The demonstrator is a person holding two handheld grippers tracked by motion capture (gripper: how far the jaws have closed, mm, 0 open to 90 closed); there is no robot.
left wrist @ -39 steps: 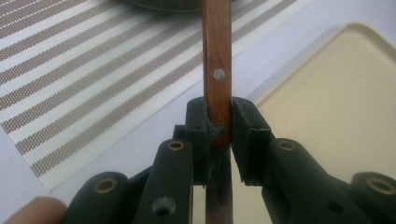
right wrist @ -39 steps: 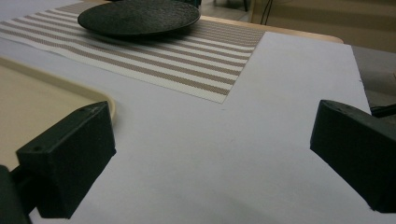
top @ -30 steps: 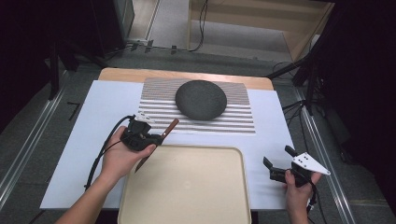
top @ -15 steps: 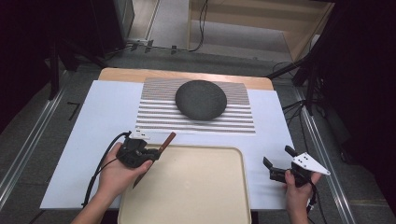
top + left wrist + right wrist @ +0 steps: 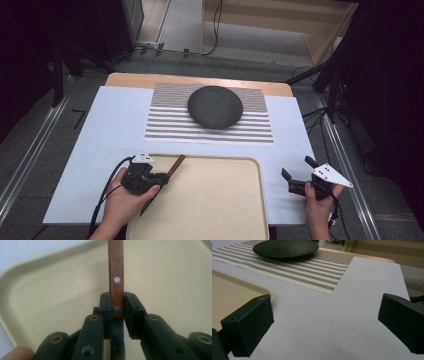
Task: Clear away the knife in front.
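Observation:
A knife with a brown wooden handle is clamped in my left gripper, whose jaws press on the riveted handle from both sides. Its dark blade points back toward the person, low over the left edge of the beige tray. My right gripper rests over the white sheet to the right of the tray, open, with nothing between its jaws.
A dark round plate sits on a striped placemat at the back of the table. A white sheet covers the tabletop. Floor rails run along both sides.
My left hand has carried the knife down and toward the person, from beside the placemat's near edge to the tray's left edge. The right hand has stayed still.

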